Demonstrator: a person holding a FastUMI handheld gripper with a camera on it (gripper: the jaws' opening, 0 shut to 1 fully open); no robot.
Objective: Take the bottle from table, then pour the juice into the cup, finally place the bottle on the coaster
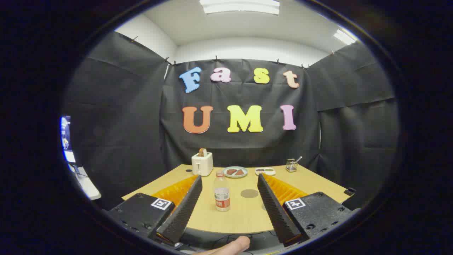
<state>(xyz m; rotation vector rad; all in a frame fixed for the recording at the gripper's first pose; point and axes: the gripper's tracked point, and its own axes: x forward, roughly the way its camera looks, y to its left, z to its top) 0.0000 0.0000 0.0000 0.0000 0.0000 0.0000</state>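
Right, my gripper (pixel 230 182) is spread wide, and the bottle (pixel 222 191) stands upright on the table (pixel 318 180) between the fingers, untouched. I could knock it over if a finger clips it as I close in. The coaster (pixel 249 193) lies just beside it. Toaster (pixel 202 163), plate (pixel 235 171) and tray (pixel 265 171) sit well beyond; I can't make out the cup.

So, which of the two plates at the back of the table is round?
The round greenish plate, next to the white toaster; the white plate beside it is oblong. The hand-held gripper is open.
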